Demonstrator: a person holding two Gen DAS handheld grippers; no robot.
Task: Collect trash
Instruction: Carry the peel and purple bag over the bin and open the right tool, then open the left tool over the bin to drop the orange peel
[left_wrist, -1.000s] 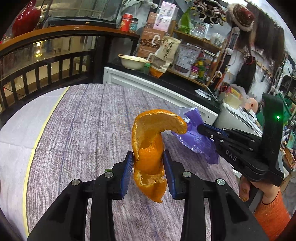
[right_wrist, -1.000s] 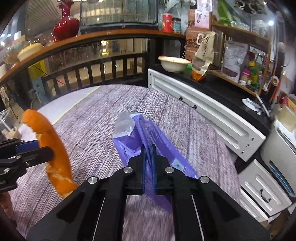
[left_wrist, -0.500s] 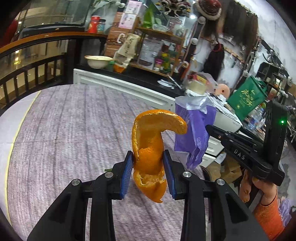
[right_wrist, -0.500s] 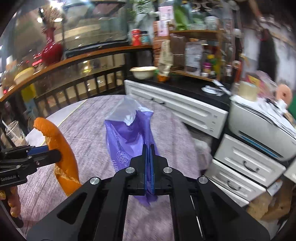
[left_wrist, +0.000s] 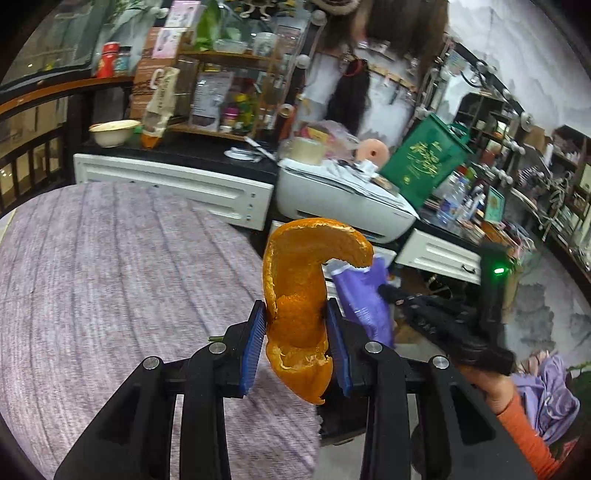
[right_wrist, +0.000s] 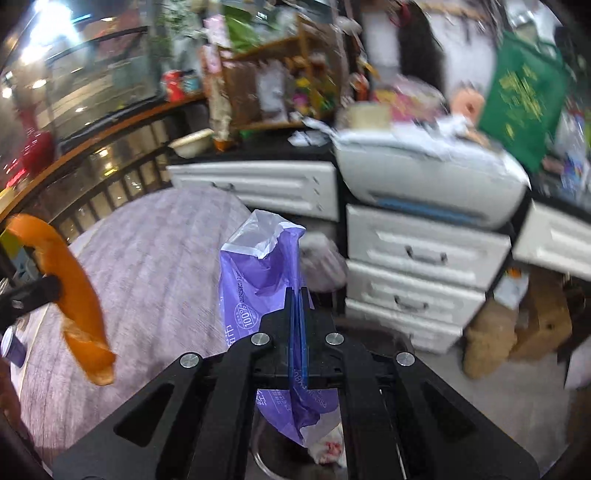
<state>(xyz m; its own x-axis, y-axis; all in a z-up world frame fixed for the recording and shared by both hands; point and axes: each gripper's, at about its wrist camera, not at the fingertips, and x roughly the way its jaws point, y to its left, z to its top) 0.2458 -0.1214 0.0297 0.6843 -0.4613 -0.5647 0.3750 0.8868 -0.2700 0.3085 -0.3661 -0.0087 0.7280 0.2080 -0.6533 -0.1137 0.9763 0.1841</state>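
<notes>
Both hands have swung off the bench (left_wrist: 110, 280) toward a bin: left gripper (left_wrist: 295, 343) pinching orange peel (left_wrist: 295, 295), right gripper (right_wrist: 298, 325) clamped on the purple wrapper (right_wrist: 258, 273), ready to drop.

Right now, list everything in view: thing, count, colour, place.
orange peel: one, orange, clamped in left gripper
plastic wrapper: one, purple, pinched in right gripper
tablecloth: one, mauve, on round table
drawer units: several, white, behind table
printer: one, white, on drawers
bowl: one, cream, on dark counter
bag: one, green, right of printer
bin: one, dark, beneath wrapper, trash inside
left gripper: black, blue pads
right gripper: black, shut
hand: one, orange sleeve, holding right gripper
</notes>
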